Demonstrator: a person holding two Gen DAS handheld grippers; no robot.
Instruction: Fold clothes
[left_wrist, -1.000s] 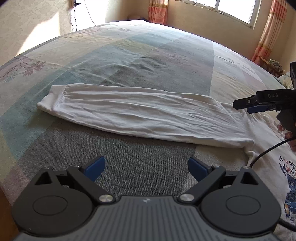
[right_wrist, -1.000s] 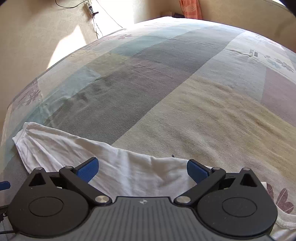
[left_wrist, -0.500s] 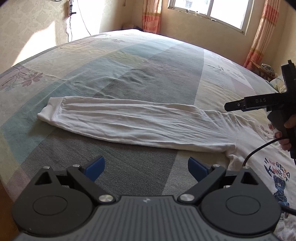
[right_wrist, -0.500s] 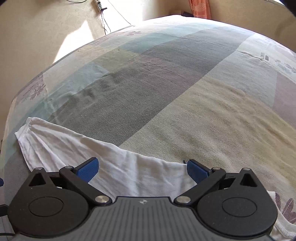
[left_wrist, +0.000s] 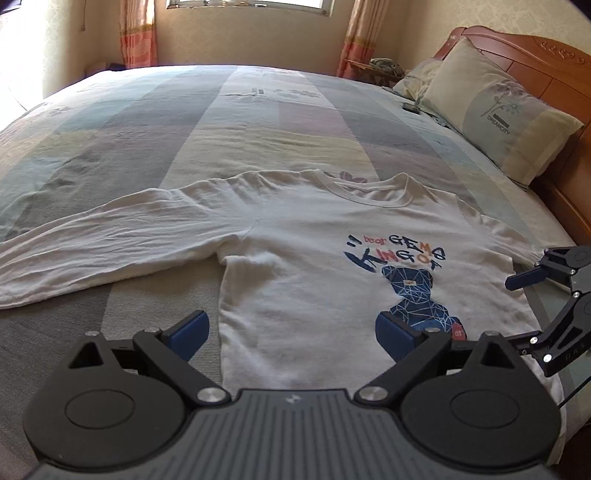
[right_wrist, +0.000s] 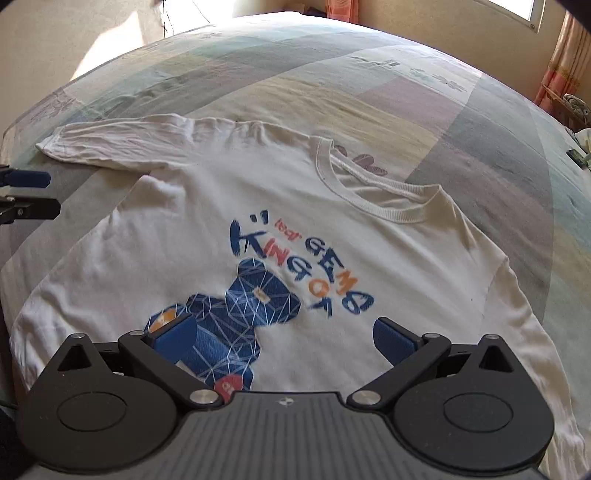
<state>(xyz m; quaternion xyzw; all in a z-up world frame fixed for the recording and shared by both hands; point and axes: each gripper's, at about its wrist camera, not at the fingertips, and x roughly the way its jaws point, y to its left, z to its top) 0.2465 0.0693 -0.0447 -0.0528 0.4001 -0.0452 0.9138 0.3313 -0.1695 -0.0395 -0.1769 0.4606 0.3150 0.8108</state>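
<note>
A white long-sleeved shirt (left_wrist: 303, 258) with a blue bear print (left_wrist: 410, 295) lies flat, front up, on the bed. Its left sleeve (left_wrist: 110, 240) stretches out to the left. My left gripper (left_wrist: 291, 332) is open above the shirt's lower left side, holding nothing. In the right wrist view the same shirt (right_wrist: 258, 206) fills the middle, collar (right_wrist: 373, 192) at the far side. My right gripper (right_wrist: 280, 339) is open over the bear print (right_wrist: 229, 325), empty. The right gripper also shows at the right edge (left_wrist: 554, 291) of the left wrist view.
The patchwork bedspread (left_wrist: 184, 129) covers a wide bed. A pillow (left_wrist: 495, 107) leans on the wooden headboard (left_wrist: 546, 59) at the right. A small dark object (left_wrist: 410, 108) lies by the pillow. Curtains (left_wrist: 138, 33) and a wall stand beyond the far edge.
Both grippers have swung right, from over the outstretched sleeve to over the shirt's body and print. Both stayed open.
</note>
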